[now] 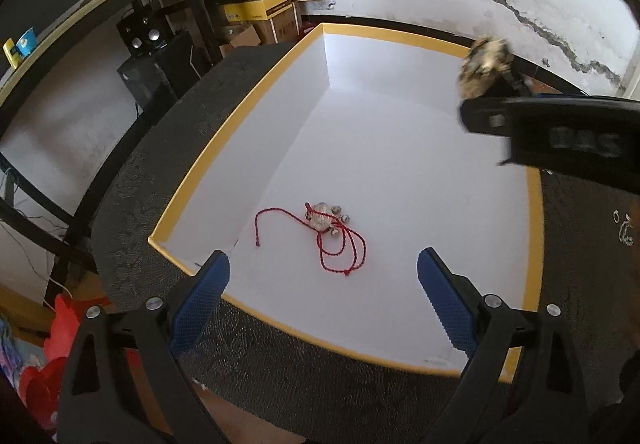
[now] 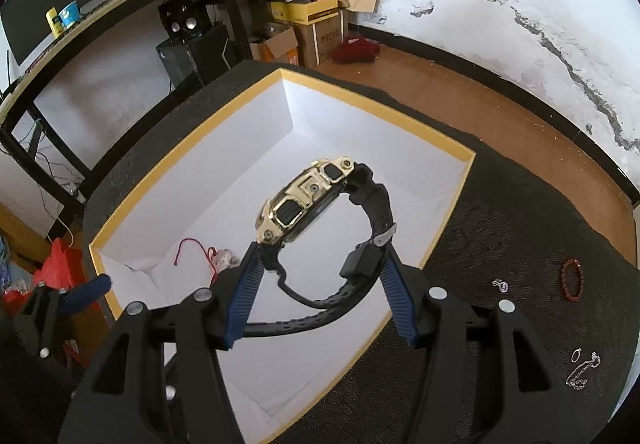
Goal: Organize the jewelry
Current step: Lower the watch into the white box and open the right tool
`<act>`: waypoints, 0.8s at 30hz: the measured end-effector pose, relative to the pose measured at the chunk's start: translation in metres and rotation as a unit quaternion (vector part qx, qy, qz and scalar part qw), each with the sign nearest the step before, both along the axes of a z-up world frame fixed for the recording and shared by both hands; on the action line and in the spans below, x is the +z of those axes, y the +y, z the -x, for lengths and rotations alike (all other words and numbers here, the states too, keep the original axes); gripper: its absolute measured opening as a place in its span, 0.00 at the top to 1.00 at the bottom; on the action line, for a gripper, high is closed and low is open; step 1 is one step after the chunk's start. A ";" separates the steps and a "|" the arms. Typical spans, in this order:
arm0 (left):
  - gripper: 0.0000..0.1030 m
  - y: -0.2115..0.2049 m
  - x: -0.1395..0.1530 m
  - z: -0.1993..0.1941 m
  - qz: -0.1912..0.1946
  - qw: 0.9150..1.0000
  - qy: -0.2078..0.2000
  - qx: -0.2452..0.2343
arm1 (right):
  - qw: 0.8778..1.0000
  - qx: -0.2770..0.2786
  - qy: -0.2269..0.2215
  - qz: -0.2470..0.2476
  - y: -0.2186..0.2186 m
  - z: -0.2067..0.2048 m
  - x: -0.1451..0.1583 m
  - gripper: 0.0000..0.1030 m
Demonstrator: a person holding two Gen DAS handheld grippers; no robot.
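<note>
The left gripper [image 1: 323, 280] is pointed steeply downward, and its two blue-padded fingers [image 1: 200, 302] are spread wide apart with nothing gripped between them. Its black finger arms are seen fanning outward from the lower corners of the left wrist view. In the right wrist view, part of this gripper is glimpsed at the lower left edge. The right gripper [image 2: 320, 296] is likewise angled steeply downward, and its jaws are set about halfway apart. A watch [image 2: 316, 212] is clamped between its blue pads, which are pressed against the strap on either side, and it is held aloft. In the left wrist view, the right gripper is seen blurred at the right edge.
</note>
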State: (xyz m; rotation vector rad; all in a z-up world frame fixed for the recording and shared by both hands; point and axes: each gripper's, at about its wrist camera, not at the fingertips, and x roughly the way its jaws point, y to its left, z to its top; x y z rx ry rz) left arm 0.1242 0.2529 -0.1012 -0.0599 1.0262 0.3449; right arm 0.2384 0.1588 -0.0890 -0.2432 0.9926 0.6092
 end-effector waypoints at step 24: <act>0.10 -0.012 0.007 0.020 0.007 1.000 0.000 0.001 | 0.999 0.025 0.003 0.028 0.029 -0.003 -0.033 0.13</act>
